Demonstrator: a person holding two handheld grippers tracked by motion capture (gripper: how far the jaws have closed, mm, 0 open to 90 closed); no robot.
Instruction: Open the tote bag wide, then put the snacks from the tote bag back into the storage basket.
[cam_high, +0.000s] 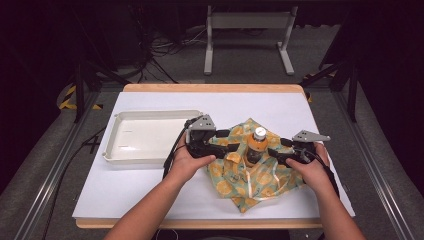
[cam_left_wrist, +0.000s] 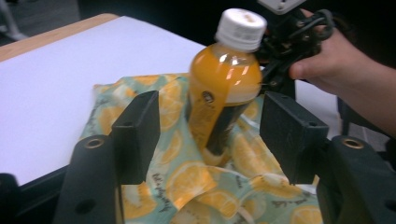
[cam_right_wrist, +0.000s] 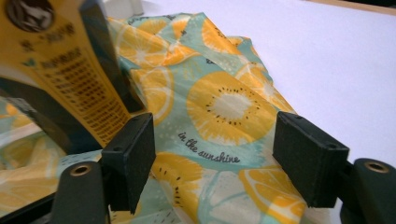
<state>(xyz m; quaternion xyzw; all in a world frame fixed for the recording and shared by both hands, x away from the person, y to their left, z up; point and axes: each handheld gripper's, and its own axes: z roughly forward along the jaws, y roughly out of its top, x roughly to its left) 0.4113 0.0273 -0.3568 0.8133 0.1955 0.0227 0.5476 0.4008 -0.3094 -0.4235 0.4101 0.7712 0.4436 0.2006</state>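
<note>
Both claws, left (cam_high: 231, 141) and right (cam_high: 276, 151), are released around the juice bottle (cam_high: 256, 146). It stands on rumpled cloth (cam_high: 250, 185). One nudge probably tips it.

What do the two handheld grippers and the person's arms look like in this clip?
Both the left gripper and the right gripper are black, each topped by a grey three-cornered plate. Their jaws end in blocky rectangular black pads, mounted on arms with brass-coloured screw holes. A black cable trails from the left gripper. The forearms are bare, with no sleeves in view; a black strap crosses the right wrist.
</note>
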